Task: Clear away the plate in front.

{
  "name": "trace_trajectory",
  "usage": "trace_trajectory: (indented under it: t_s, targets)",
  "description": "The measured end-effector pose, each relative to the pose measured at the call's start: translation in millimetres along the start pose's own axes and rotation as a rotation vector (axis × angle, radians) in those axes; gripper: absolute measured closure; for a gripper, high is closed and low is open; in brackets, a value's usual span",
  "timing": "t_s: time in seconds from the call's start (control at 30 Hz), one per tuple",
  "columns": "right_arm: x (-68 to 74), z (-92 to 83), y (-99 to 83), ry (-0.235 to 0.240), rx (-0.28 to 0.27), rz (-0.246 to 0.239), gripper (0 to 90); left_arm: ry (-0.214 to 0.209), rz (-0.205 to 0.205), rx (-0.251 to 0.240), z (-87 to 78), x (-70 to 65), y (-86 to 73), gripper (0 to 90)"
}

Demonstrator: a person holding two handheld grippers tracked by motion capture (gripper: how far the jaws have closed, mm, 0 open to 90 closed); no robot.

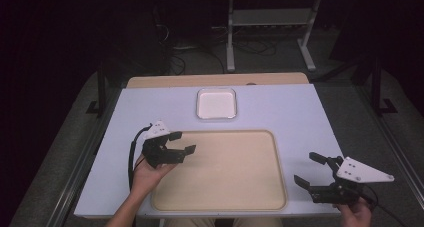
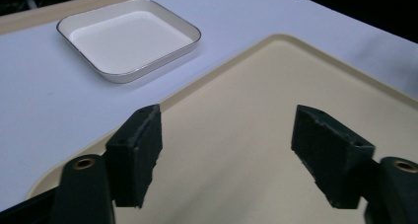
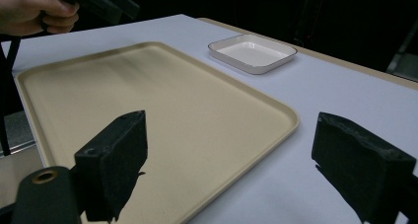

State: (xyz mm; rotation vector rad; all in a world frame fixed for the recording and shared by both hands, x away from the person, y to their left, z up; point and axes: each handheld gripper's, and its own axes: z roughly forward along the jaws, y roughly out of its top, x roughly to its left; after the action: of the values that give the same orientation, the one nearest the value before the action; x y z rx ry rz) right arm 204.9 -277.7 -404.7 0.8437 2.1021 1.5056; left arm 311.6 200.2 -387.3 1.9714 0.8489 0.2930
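One large beige plastic tray (image 1: 235,187) is lying on the white table (image 1: 300,117), and one small white square dish (image 1: 216,104) is sitting just beyond its far edge. The left gripper (image 1: 182,143) is hovering over the tray's left rim with jaws spread wide and gripping nothing. The right gripper (image 1: 307,168) is hanging just off the tray's right edge, jaws likewise wide and unloaded.

Both tongs are wide open and holding nothing. Left tongs (image 1: 182,142) hover near the desk's left edge, jaws pointing right; right tongs (image 1: 308,168) sit by the front right corner, jaws pointing left.
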Motion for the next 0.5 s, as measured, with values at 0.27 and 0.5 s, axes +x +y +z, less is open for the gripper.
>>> trace_trajectory:
  t_s: [0.27, 0.5]
  targets:
    - [0.6, 1.6, 0.1, 0.005, 0.011, -0.009, 12.9, 0.053, -0.015, 0.052, 18.0, 14.8, 18.4, 30.4]
    - [0.1, 2.1, -0.4, 0.001, 0.013, -0.003, 12.9, 0.086, -0.013, 0.084, 29.8, 26.5, 30.9, 32.7]
